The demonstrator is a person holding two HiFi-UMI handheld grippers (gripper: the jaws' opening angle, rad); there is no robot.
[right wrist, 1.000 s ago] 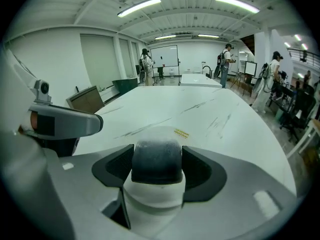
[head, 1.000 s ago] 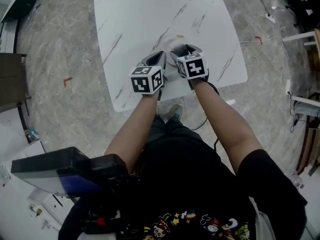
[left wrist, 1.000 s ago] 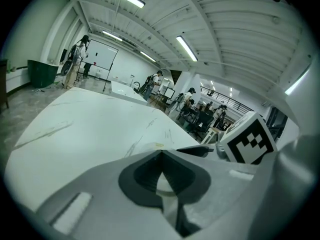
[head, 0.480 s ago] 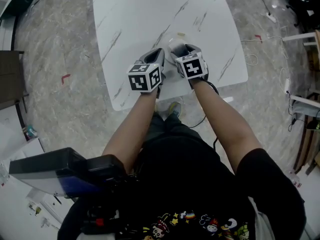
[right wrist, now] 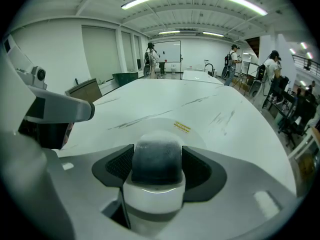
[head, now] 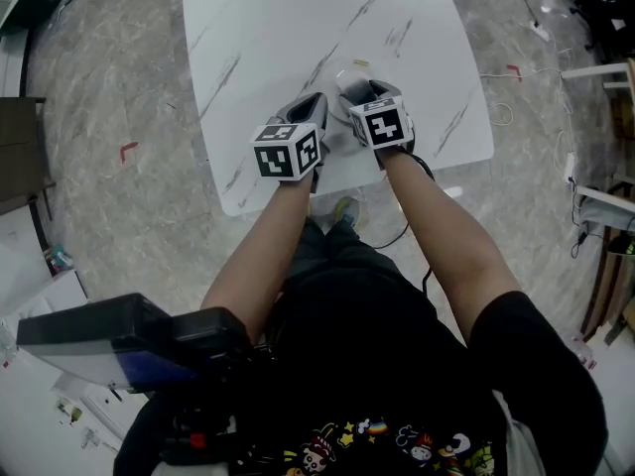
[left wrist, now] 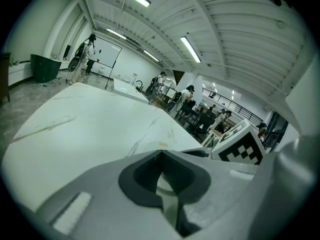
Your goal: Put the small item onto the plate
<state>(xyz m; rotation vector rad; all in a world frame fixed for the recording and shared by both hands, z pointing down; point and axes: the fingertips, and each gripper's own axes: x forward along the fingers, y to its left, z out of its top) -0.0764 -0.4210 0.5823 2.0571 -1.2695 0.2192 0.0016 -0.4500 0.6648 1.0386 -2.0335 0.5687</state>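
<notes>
Right claw: the right claw is clenched on the small item, a rounded piece, dark grey on top and white below, standing upright between the two pads.
Left claw: the left claw is clenched with nothing in it, only a thin slit between its halves. It sits just beside the right one, on its left.
Tabletop: white marbled tabletop. Both claws are over its near-middle part.
Plate: a white plate with a small yellow sticker at its far side. It is hard to pick out against the tabletop.
Key relation: the plate lies straight ahead of the right claw, right behind the held item. In the head view the claw's tip meets the near side of the plate.
Height: I cannot tell whether the item is already over the rim, or how high it hangs above the plate.
Nearer hand: the right one, which already carries the item. The left has no part in this step.
Step in hand: carrying to the plate, probably near its end.
Next move calls for: a short push forward toward the plate's middle, a lowering, then a release.
Risk: letting go too early could leave the item on the rim or tip it.
</notes>
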